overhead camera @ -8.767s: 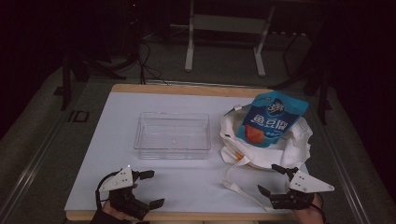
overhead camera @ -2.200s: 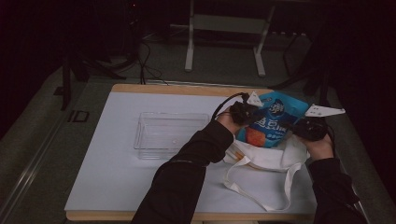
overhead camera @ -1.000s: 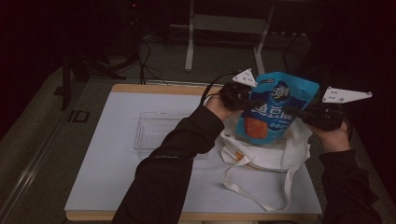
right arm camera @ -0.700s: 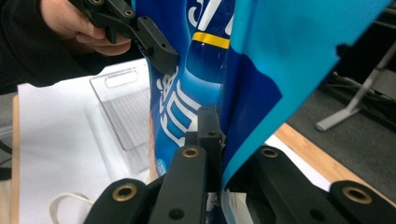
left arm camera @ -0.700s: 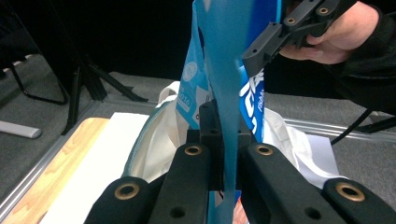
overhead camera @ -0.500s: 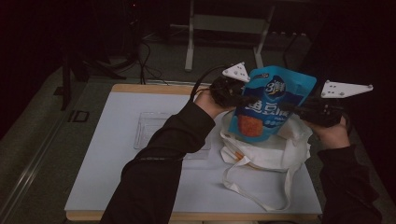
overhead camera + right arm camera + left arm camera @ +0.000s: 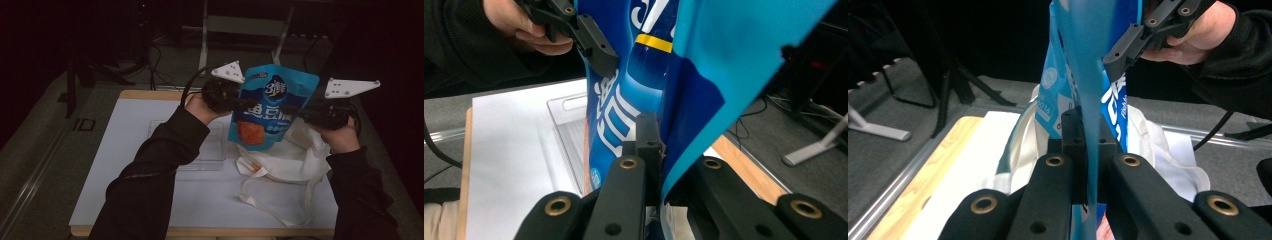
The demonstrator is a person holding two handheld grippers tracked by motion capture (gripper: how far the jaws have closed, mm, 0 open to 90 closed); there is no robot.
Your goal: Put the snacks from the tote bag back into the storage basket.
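Clearly glossy blue snack pouch [image 7: 272,107], upright.

I moved my left gripper [image 7: 248,104] and right gripper [image 7: 295,111] from the near table edge onto the blue pouch [image 7: 272,102], clamped its two side edges, and raised it off the white bag [image 7: 285,162], shifting it toward the tray [image 7: 212,150].
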